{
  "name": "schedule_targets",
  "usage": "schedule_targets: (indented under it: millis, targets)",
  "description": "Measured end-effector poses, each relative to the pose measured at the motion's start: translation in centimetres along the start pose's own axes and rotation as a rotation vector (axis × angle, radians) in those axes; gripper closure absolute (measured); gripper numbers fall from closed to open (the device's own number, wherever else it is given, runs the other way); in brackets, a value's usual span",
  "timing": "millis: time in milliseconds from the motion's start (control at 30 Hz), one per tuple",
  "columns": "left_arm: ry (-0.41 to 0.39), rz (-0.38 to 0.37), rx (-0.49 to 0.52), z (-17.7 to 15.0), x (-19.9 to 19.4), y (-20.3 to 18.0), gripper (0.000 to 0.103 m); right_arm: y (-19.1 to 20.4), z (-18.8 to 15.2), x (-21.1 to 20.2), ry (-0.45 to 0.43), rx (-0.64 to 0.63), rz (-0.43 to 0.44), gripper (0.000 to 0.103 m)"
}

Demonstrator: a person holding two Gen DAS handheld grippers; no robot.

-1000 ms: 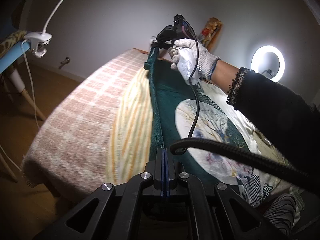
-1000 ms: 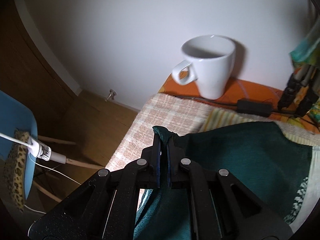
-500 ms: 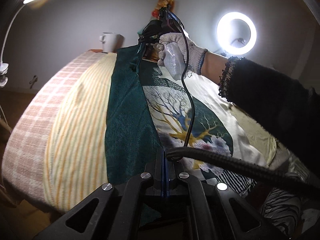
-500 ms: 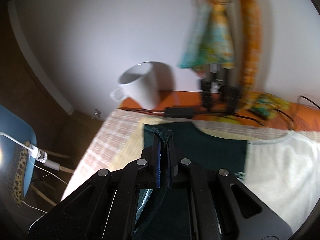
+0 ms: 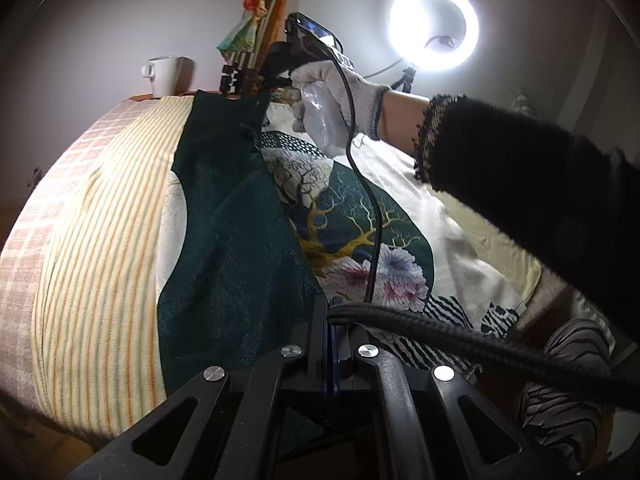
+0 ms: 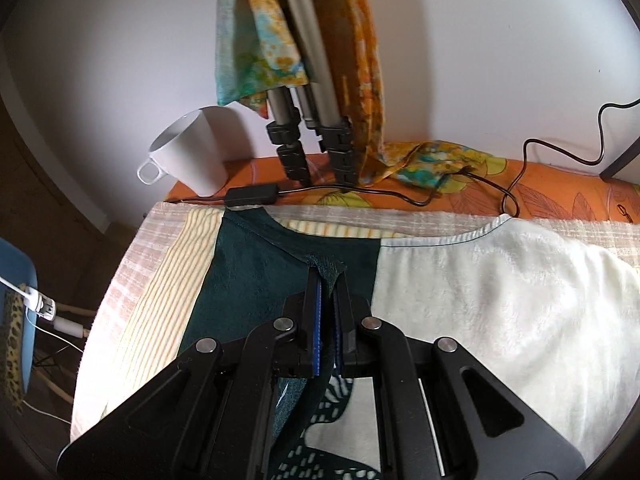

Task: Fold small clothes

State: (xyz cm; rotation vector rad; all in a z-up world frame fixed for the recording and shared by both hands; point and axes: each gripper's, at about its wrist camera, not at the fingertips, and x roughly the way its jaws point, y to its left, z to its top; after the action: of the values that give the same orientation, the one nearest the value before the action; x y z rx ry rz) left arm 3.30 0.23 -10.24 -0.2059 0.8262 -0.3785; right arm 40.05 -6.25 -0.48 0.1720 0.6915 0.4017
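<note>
Tension matters: both tongs, left (image 5: 330,320) and right (image 6: 327,280), pinching the shirt (image 5: 224,240) edge, should lower evenly.

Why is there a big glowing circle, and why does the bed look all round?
Left wrist view: that's a ring light, so bright it washes out white; the fisheye lens bends the striped blanket into a dome. Right wrist view: softer, even light, dark rounded corners.
</note>
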Motion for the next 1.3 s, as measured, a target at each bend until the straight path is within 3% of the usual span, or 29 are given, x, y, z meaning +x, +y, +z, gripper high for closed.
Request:
schedule_targets:
  millis: [267, 367, 433, 500, 600, 900, 1300]
  targets:
    - [0.050, -0.029, 0.012, 0.0, 1.8, -0.9, 0.102, -0.9, 0.0, 1.1, 0.023, -0.044, -0.062, 0.097]
    - [0.064, -0.052, 0.036, 0.0, 2.0, -1.6, 0.079, -1.6, -0.1, 1.4, 0.037, -0.044, -0.098, 0.097]
    - [0.054, -0.045, 0.067, -0.1, 1.8, -2.2, 0.071, -2.0, -0.2, 1.4, 0.040, -0.051, -0.133, 0.086]
    - [0.047, -0.031, 0.088, -0.1, 1.6, -2.5, 0.066, -2.3, -0.4, 1.1, 0.037, -0.056, -0.164, 0.060]
    - [0.040, -0.019, 0.093, -0.1, 1.4, -2.7, 0.064, -3.2, -0.4, -0.5, 0.000, -0.040, -0.166, 0.050]
    - [-0.010, 0.045, 0.132, -0.4, -0.2, -3.3, 0.060, -5.4, -1.3, -8.6, -0.053, 0.012, -0.077, 0.045]
    - [-0.066, 0.170, 0.241, -1.6, -1.1, -4.6, 0.055, -10.3, -6.5, -22.9, -0.149, 0.088, -0.028, 0.042]
